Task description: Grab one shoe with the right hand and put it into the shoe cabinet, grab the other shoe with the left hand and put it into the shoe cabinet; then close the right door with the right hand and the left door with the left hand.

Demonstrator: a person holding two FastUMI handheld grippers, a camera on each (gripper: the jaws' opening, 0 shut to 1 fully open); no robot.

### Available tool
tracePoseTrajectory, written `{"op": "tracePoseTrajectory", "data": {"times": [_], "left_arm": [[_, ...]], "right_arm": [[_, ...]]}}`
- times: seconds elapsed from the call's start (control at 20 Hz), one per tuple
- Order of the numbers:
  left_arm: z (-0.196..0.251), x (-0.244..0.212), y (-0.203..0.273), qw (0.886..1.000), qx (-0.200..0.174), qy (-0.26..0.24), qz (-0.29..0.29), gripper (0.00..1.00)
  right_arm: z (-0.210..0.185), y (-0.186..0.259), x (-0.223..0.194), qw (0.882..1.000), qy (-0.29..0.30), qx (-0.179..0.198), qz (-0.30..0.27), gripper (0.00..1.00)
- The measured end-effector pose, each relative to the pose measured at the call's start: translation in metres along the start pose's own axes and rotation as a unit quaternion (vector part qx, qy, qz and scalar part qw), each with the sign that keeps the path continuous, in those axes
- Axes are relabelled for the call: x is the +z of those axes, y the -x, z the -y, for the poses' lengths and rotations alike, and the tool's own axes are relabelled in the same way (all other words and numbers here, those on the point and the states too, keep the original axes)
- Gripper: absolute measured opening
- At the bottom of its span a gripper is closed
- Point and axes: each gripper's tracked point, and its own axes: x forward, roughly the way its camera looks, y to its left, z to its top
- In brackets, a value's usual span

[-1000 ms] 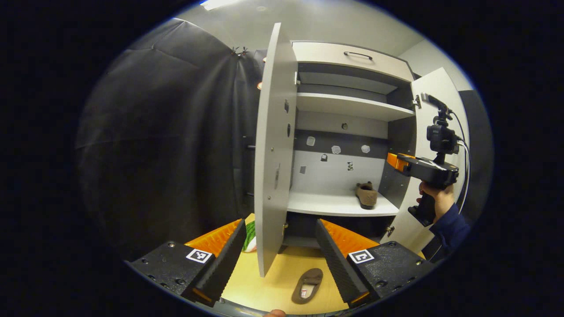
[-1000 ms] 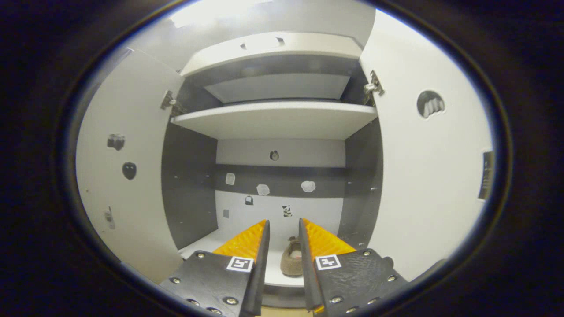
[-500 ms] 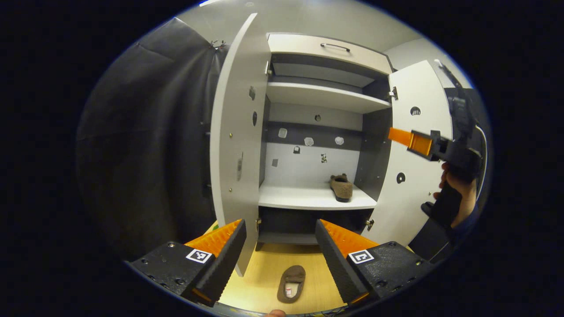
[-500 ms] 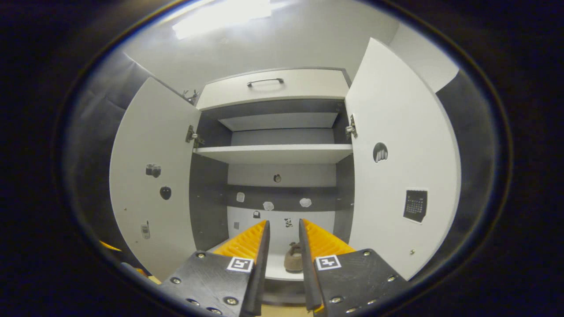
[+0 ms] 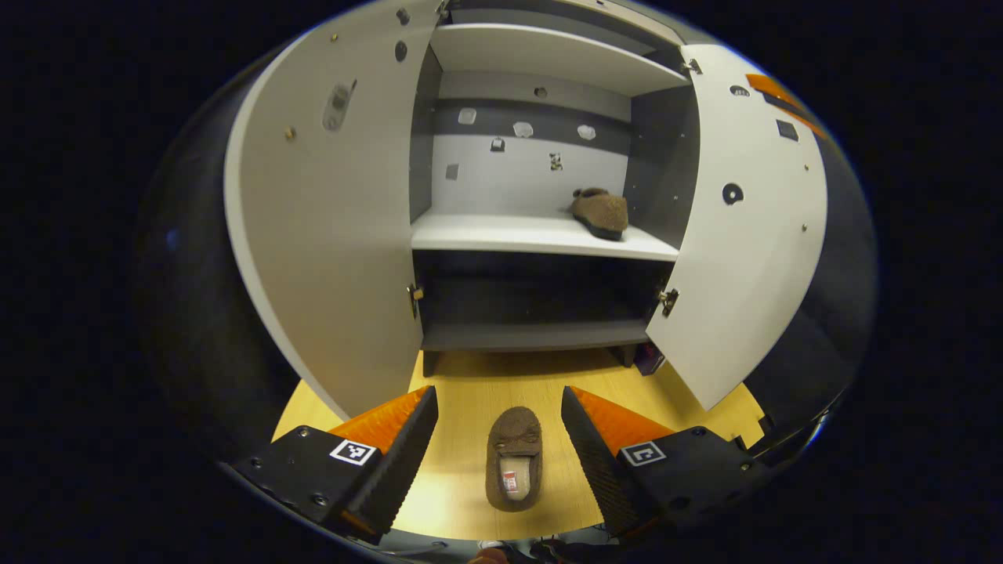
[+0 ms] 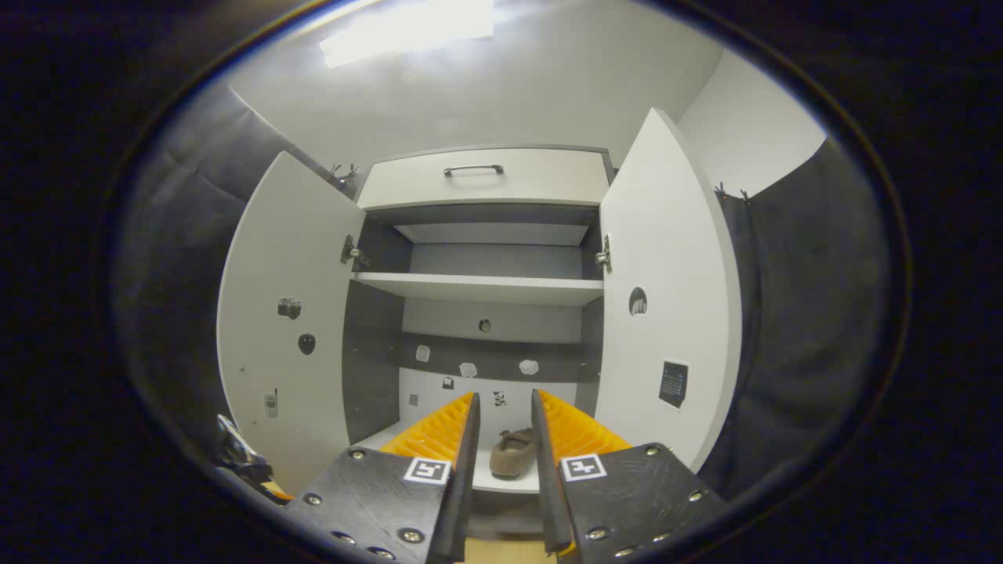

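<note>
One brown shoe (image 5: 599, 211) lies on the right side of the shoe cabinet's middle shelf (image 5: 501, 233); in the right gripper view this shoe (image 6: 513, 462) shows past my fingers. The other brown shoe (image 5: 513, 458) lies on the wooden floor in front of the cabinet, toe toward it. My left gripper (image 5: 497, 395) hangs open above the floor shoe, which sits between its fingers in the view without touching them. My right gripper (image 6: 505, 399) is back from the cabinet, open a little and holding nothing. Both the left door (image 5: 329, 219) and the right door (image 5: 744, 227) stand wide open.
A lower shelf (image 5: 533, 337) sits just above the floor, dark inside. A drawer with a handle (image 6: 478, 170) tops the cabinet, with an upper shelf (image 6: 478, 287) below it. Black cloth walls flank the cabinet on both sides.
My left gripper has tilted down and come over the floor shoe, which now lies between its fingers. My right gripper has drawn back from the cabinet, so more of both doors shows.
</note>
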Motion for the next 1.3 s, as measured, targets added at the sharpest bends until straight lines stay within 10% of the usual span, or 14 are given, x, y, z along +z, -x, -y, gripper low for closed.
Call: {"op": "tracePoseTrajectory", "data": {"times": [0.8,1.3], "left_arm": [[-0.009,-0.204,-0.088,0.963,-0.038,0.014,-0.267,0.97],[-0.012,-0.228,-0.103,0.942,-0.047,0.110,-0.312,0.95]], "right_arm": [[0.059,0.031,-0.007,0.995,0.028,-0.094,-0.022,0.37],[0.057,0.039,-0.042,0.993,0.008,-0.094,-0.066,0.50]]}}
